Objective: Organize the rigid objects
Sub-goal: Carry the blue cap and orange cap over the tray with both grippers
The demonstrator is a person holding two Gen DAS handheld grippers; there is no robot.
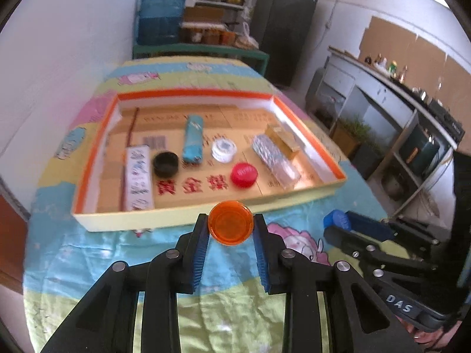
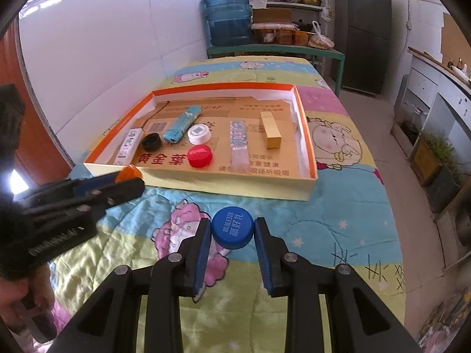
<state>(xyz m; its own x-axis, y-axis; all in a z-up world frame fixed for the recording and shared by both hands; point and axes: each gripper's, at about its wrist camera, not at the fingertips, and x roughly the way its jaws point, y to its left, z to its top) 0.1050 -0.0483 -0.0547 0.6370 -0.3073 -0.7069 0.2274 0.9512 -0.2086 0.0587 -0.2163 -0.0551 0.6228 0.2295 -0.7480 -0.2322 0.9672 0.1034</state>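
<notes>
**Two caps gripped, box waiting**

A shallow orange-rimmed box (image 1: 88, 158) sits on the bench (image 2: 338, 220), which is covered by a cartoon-print cloth, and it seems to serve as the collecting place. Inside lie a black cap (image 1: 165, 163), a red cap (image 1: 244, 174), a white cap (image 1: 224, 150), a teal lighter (image 1: 192, 138), a gold box (image 2: 270, 133) and two flat printed packs, spread apart rather than piled. That spacing suggests like pieces are being grouped.

The left gripper (image 1: 231, 226) is clamped on an orange cap (image 1: 231, 223), pads pressing its rim on both sides, held just before the near wall of the box. The right gripper (image 2: 232, 232) is likewise closed narrowly on a blue cap (image 2: 232, 231), printed top facing up, above the cloth and well short of the box. Both caps probably belong beside the caps already inside.
</notes>
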